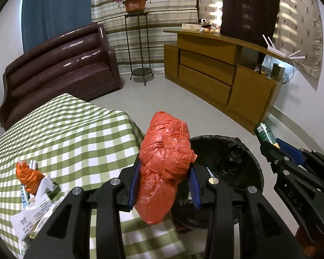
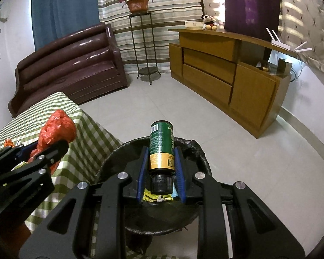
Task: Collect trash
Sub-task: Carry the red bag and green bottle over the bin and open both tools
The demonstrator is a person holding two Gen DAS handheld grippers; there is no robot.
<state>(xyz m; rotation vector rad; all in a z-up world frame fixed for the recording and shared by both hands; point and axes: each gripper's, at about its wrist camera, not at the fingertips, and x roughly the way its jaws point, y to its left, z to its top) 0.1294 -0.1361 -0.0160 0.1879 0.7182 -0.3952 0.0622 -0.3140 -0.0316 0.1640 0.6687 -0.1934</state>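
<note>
My left gripper (image 1: 165, 168) is shut on a crumpled orange plastic bag (image 1: 166, 151), held over the table's corner beside the bin. A black-lined trash bin (image 1: 246, 161) stands on the floor just right of the table. My right gripper (image 2: 161, 157) is shut on a green and yellow bottle (image 2: 162, 144) with a black cap, held above the bin (image 2: 196, 149). Yellow and pale scraps (image 2: 156, 196) lie inside the bin under the bottle. In the left wrist view the right gripper (image 1: 270, 144) shows at the right with the bottle (image 1: 264, 132). The left gripper (image 2: 51, 151) and its bag (image 2: 58, 127) appear at the left of the right wrist view.
A green checked tablecloth (image 1: 64, 133) covers the table, with a small orange wrapper (image 1: 28, 177) and crumpled white papers (image 1: 34, 215) near its front edge. A brown sofa (image 1: 60, 64), a plant stand (image 1: 138, 49) and a wooden cabinet (image 1: 222, 75) line the far side of the pale tiled floor (image 2: 237, 151).
</note>
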